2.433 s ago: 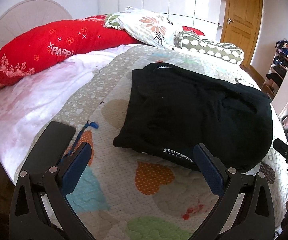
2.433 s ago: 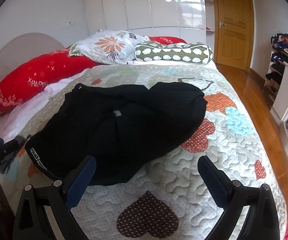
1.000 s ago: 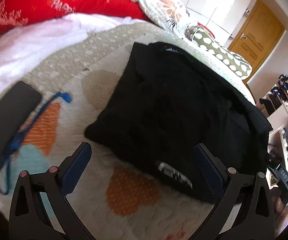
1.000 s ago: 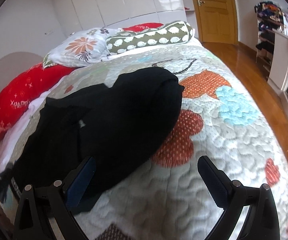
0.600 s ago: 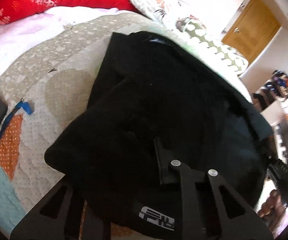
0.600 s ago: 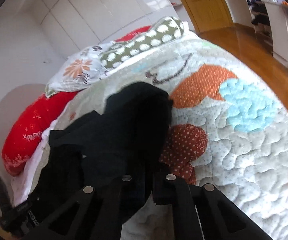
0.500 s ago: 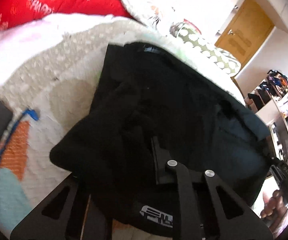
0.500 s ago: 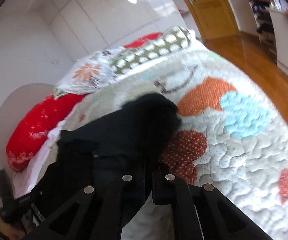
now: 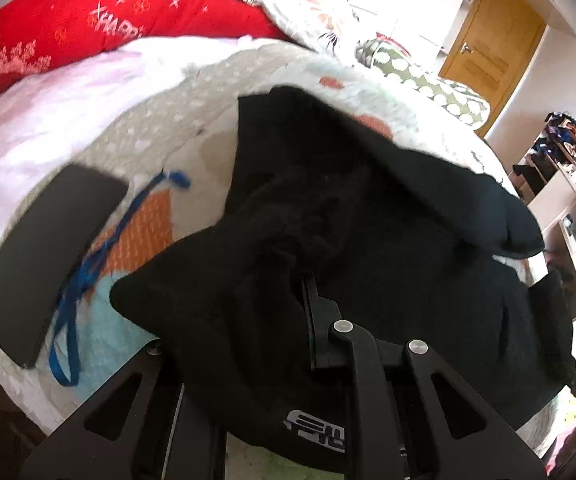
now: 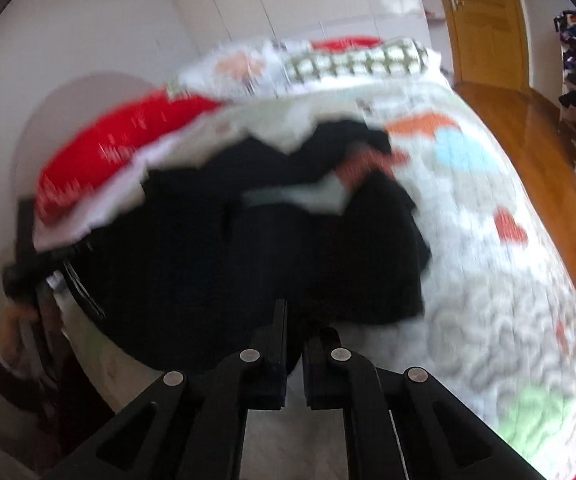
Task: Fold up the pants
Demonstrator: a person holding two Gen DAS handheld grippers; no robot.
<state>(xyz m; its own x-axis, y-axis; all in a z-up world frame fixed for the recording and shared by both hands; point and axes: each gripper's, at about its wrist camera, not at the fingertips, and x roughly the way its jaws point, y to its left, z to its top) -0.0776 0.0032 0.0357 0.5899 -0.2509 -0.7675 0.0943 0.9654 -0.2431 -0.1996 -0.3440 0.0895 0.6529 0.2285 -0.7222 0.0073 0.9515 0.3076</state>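
A: Left wrist view first. What does the left gripper (image 9: 303, 304) have?

B: Its jaws are closed on the near edge of the black pants (image 9: 387, 240). The cloth drapes over the fingers and hides the left one. Pants are bunched on the quilt (image 9: 192, 120), w/ a phone (image 9: 44, 256) and a blue cord (image 9: 88, 272) beside, not touching.

A: And right wrist view?

B: Blurry, but the right gripper (image 10: 293, 344) is also pinched shut on the pants (image 10: 248, 272), at the near edge. Other gripper is at far left.

A: Why both edges?

B: I think so the cloth lifts evenly and can be spread or doubled over. The fold looks only begun.
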